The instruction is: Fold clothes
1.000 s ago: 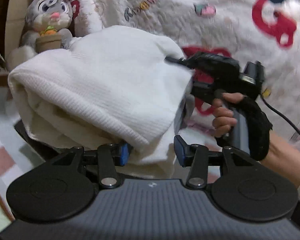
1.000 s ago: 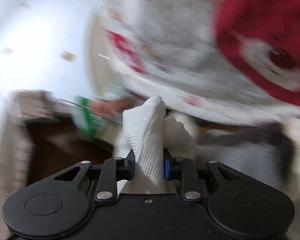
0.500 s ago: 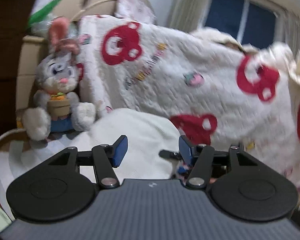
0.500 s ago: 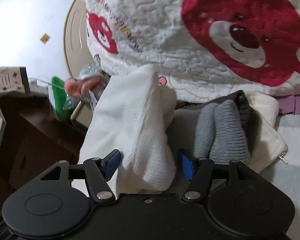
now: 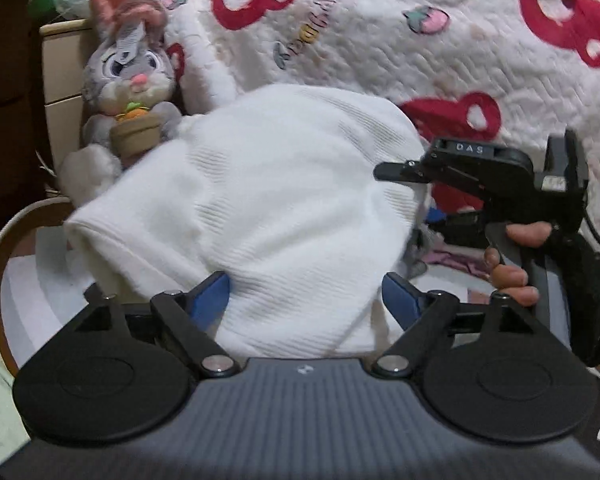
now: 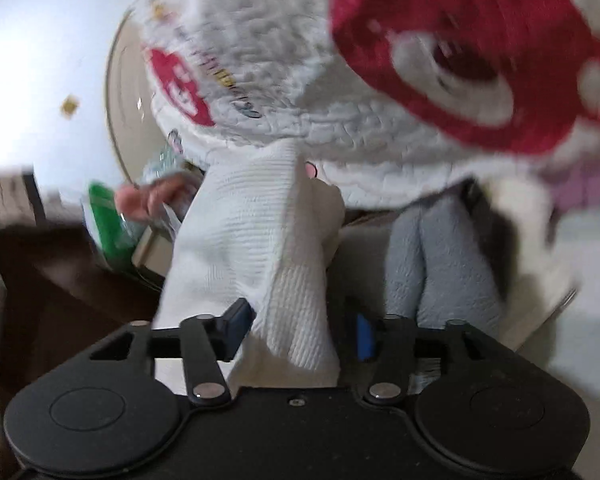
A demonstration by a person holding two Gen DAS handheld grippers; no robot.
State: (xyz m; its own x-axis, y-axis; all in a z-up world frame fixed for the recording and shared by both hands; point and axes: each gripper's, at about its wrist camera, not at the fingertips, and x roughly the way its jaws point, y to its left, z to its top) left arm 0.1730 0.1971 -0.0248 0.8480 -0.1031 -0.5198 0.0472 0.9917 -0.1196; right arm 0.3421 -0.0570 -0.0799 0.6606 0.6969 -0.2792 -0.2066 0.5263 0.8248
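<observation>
A white ribbed knit garment (image 5: 268, 208) lies folded in a thick bundle in front of the quilt. My left gripper (image 5: 306, 292) is open, its blue pads on either side of the bundle's near end without pinching it. My right gripper (image 5: 406, 192), held by a gloved hand (image 5: 512, 264), sits at the bundle's right edge. In the right wrist view the white garment (image 6: 256, 240) hangs between the fingers of my right gripper (image 6: 300, 328). The jaws stand apart, with a gap between the right pad and the cloth. That view is blurred by motion.
A quilt with red bear prints (image 5: 380, 40) rises behind the garment. A plush rabbit (image 5: 128, 80) sits at the left by a cream headboard. A folded grey knit (image 6: 440, 264) lies on a cream cushion (image 6: 540, 280). Dark wooden furniture (image 6: 60, 280) and a green bag (image 6: 108, 220) are at the left.
My left gripper has dropped back from facing the quilt and window, so the white bundle is between its open fingers again. The right jaws, shut a second ago, opened and have now narrowed slightly.
</observation>
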